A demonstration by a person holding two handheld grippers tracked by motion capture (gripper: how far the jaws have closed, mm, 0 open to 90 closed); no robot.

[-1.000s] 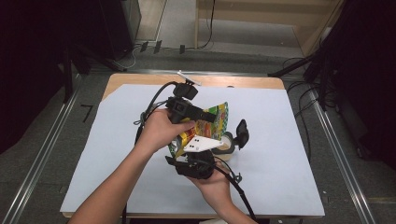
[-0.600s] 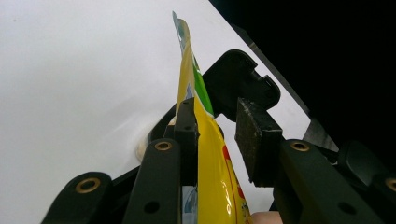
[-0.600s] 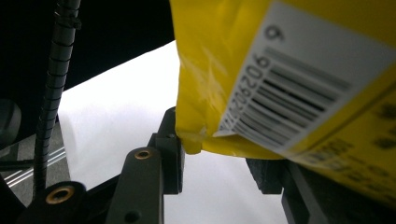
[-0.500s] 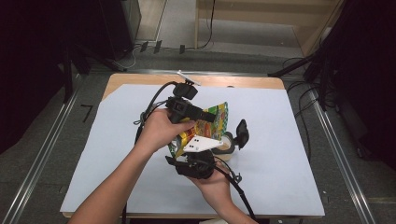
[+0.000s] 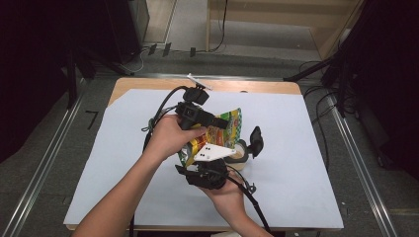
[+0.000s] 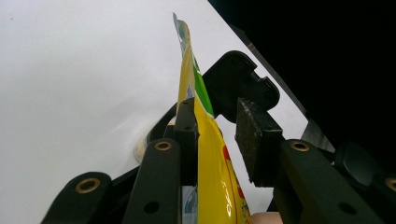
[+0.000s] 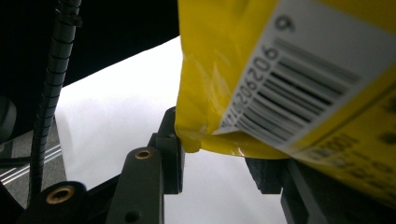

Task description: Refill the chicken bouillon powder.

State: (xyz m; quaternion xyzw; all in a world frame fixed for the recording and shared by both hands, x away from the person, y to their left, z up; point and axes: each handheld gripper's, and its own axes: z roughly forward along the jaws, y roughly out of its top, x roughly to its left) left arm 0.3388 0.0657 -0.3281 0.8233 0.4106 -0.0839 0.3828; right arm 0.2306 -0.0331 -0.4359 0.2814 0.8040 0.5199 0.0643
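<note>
**Nothing shifts: both grippers hold station around the yellow packet**

Since the earlier frames nothing has moved; both hands and the packet sit just where they were. The yellow packet [image 5: 223,129] is held up off the white table cover [image 5: 306,148], near the middle of the table, between the two hands. Just to its right, a roll of tape [image 5: 240,154] lies on the cover.

The left gripper [image 6: 215,128] comes at the packet from the far left side. In the left gripper view its edge stands upright between the jaws: one pad lies against the film, the other stands off with a visible gap, so the jaws are apart and not clamped. The right gripper [image 7: 219,163] is on the near side, below the packet. In the right gripper view the barcoded corner hangs over the jaws, which also stand apart; whether a pad touches it I cannot tell.

The packet looks light, thin and soft, a glossy film that will likely buckle and may slip under a shallow pinch. The flat sealed edges seem the best places to grip, one gripper at each end, well in from the corner so the film does not slide out.
</note>
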